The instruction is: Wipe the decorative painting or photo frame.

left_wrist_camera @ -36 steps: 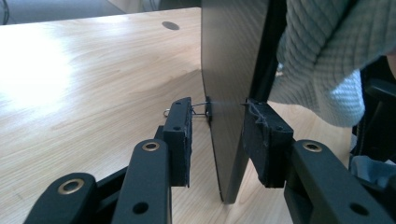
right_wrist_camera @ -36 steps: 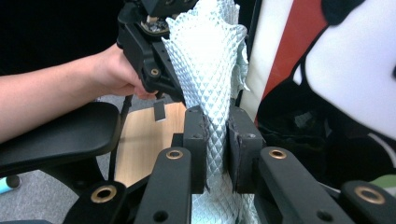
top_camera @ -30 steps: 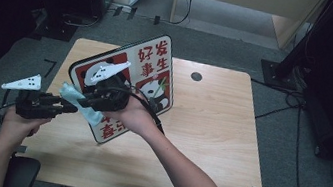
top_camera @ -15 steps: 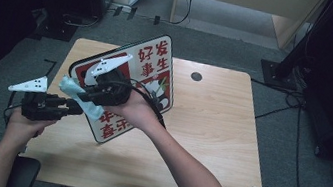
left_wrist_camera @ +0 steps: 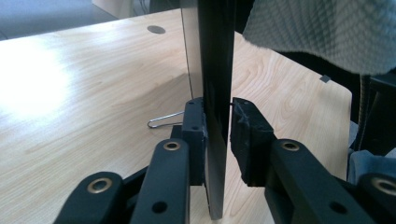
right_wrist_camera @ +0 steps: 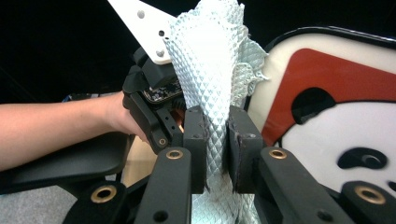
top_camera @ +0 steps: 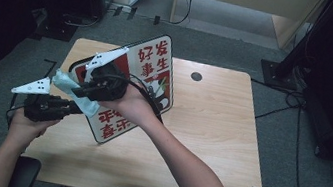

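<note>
Left gripper point(left_wrist_camera: 217, 126) has just closed on sign point(top_camera: 149, 78) reading "好发事生"; right gripper point(right_wrist_camera: 216, 140) pinches cloth point(right_wrist_camera: 210, 70).

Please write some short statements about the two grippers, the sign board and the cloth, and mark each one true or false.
1. The right gripper pinches a pale green waffle-textured cloth. True.
2. The left gripper holds a metal spoon. False: its jaws, which have just been closing, clamp the edge of the flat panda sign board with red characters.
3. The sign board lies flat on the light wooden table. False: it stands tilted.
4. The table has a round hole. True.
</note>
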